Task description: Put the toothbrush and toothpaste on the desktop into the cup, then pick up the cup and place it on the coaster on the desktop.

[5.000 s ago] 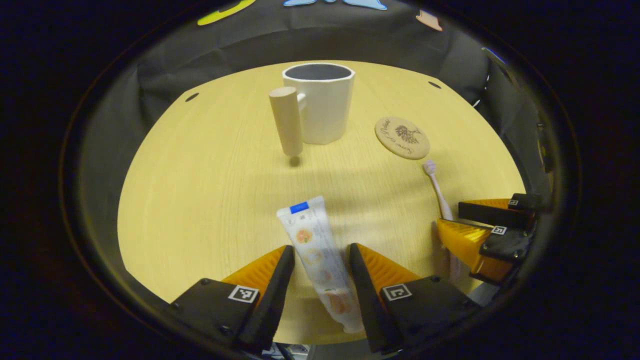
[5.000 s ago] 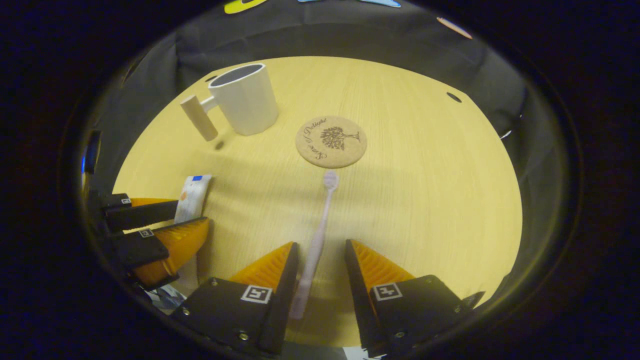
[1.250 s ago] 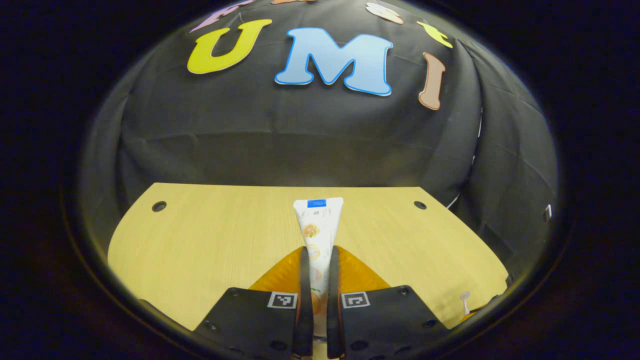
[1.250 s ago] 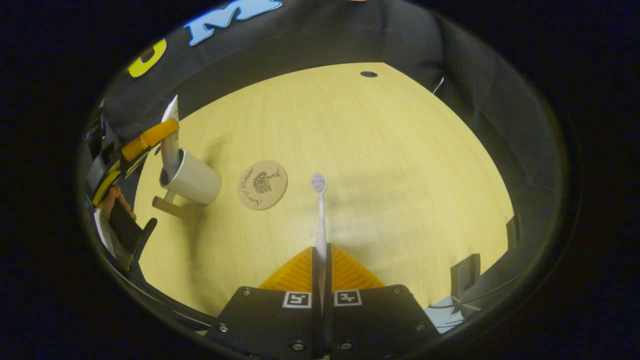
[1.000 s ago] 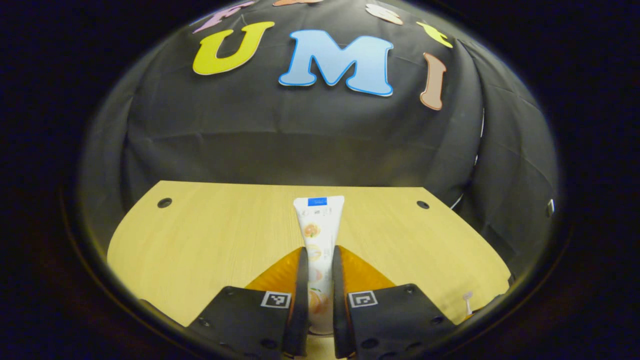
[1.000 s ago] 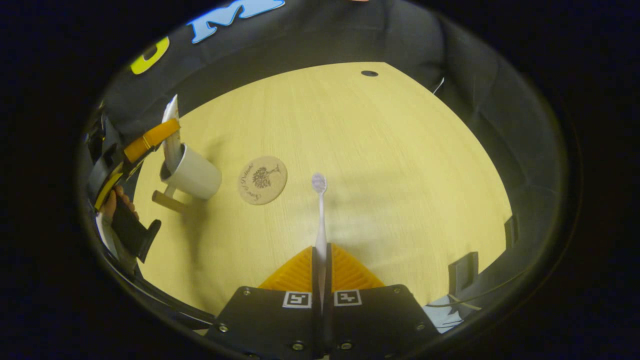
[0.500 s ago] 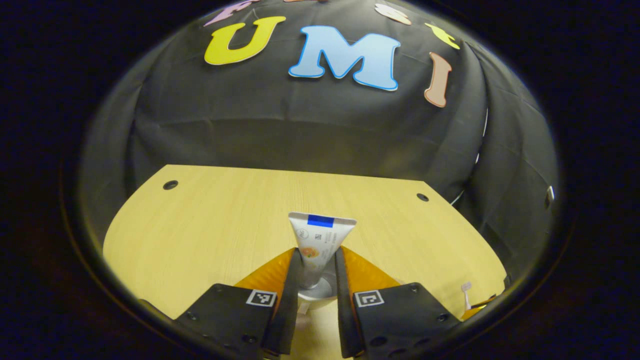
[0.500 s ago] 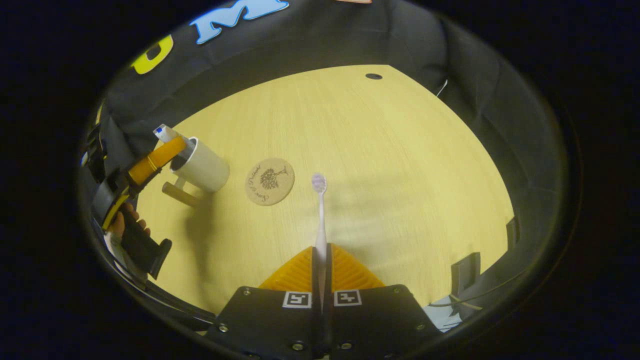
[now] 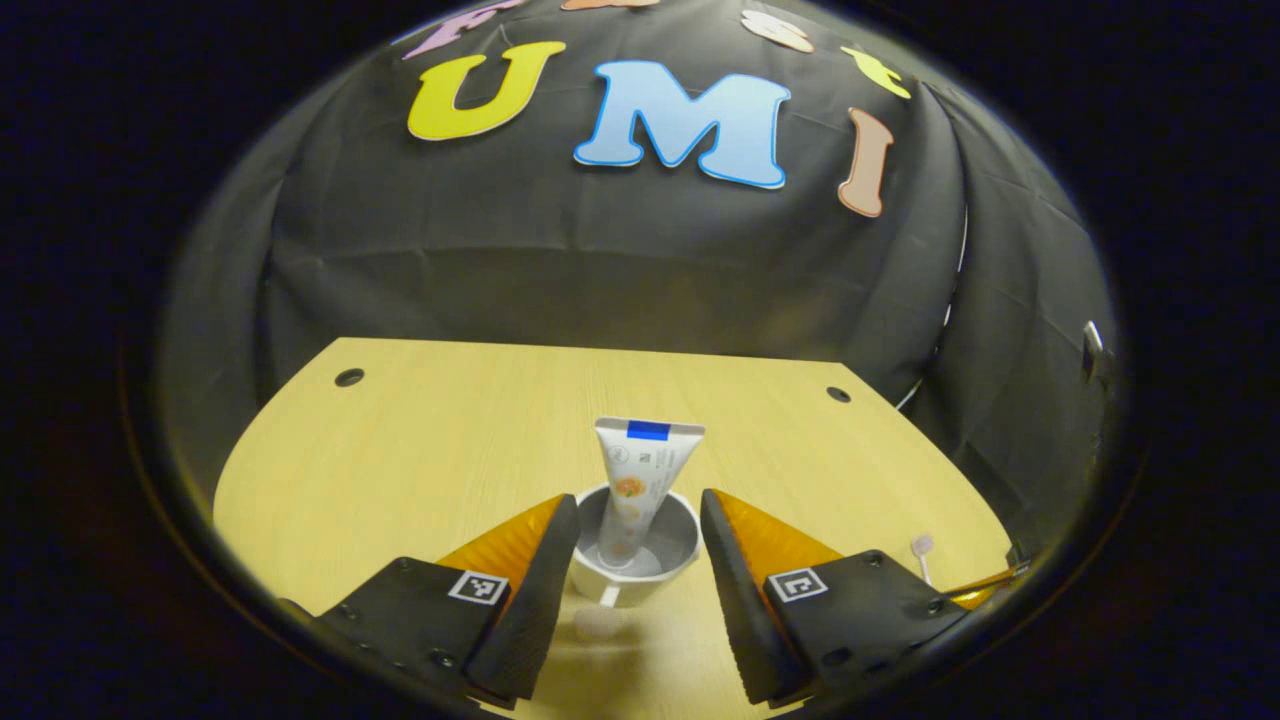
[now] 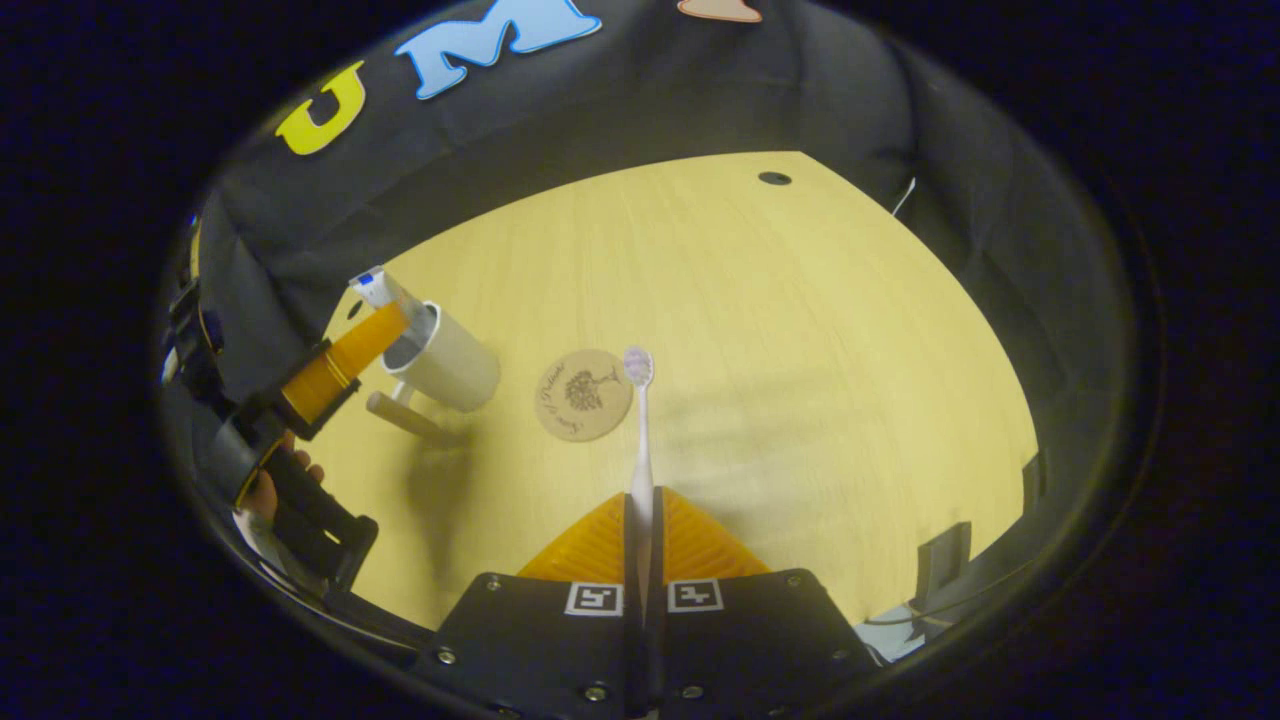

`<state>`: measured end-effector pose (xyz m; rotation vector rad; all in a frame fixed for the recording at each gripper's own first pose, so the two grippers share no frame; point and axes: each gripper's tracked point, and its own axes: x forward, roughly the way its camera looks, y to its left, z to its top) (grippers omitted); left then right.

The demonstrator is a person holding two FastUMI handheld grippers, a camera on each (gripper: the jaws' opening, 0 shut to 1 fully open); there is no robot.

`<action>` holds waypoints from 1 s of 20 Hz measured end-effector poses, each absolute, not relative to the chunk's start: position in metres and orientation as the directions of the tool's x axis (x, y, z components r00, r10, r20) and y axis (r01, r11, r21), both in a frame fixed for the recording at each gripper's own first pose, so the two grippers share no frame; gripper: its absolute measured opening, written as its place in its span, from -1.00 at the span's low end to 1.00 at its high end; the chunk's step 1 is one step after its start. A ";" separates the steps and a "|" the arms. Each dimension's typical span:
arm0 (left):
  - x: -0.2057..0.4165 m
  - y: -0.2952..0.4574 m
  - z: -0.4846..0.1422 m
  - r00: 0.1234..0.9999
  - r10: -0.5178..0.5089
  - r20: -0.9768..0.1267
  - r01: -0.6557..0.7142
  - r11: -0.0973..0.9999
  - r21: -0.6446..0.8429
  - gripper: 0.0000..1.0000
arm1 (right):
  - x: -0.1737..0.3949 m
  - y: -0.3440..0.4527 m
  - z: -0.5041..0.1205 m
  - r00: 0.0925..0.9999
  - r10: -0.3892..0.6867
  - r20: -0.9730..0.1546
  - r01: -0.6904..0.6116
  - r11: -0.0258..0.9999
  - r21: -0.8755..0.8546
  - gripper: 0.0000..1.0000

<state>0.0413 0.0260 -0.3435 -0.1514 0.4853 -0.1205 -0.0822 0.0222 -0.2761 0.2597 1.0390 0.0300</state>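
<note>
Left gripper view: left gripper [image 9: 635,560], fingers spread, flanks cup [image 9: 634,560] holding toothpaste [image 9: 637,480]; right gripper [image 10: 640,560] pinches toothbrush [image 10: 640,430], whose off-centre insertion could tip cup.

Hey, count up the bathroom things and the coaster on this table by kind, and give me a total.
Toothpaste tube: 1
Toothbrush: 1
Cup: 1
Coaster: 1
Total: 4
</note>
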 end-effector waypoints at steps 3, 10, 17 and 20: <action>0.028 0.035 -0.340 0.878 -0.142 -0.458 0.068 0.982 -0.175 0.59 | -0.056 0.039 -0.260 0.550 0.177 -0.816 0.086 0.960 0.266 -0.96; 0.001 0.072 -0.337 0.876 -0.108 -0.470 0.042 0.988 -0.148 0.56 | 0.009 0.088 -0.229 0.631 0.244 -0.737 0.041 0.938 0.345 -0.96; -0.016 0.110 -0.331 0.875 -0.084 -0.477 0.030 0.992 -0.120 0.56 | 0.063 0.135 -0.205 0.685 0.285 -0.670 0.068 0.891 0.448 -0.96; -0.025 0.123 -0.329 0.869 -0.077 -0.489 0.027 0.994 -0.110 0.56 | 0.083 0.148 -0.205 0.701 0.284 -0.654 0.093 0.873 0.478 -0.96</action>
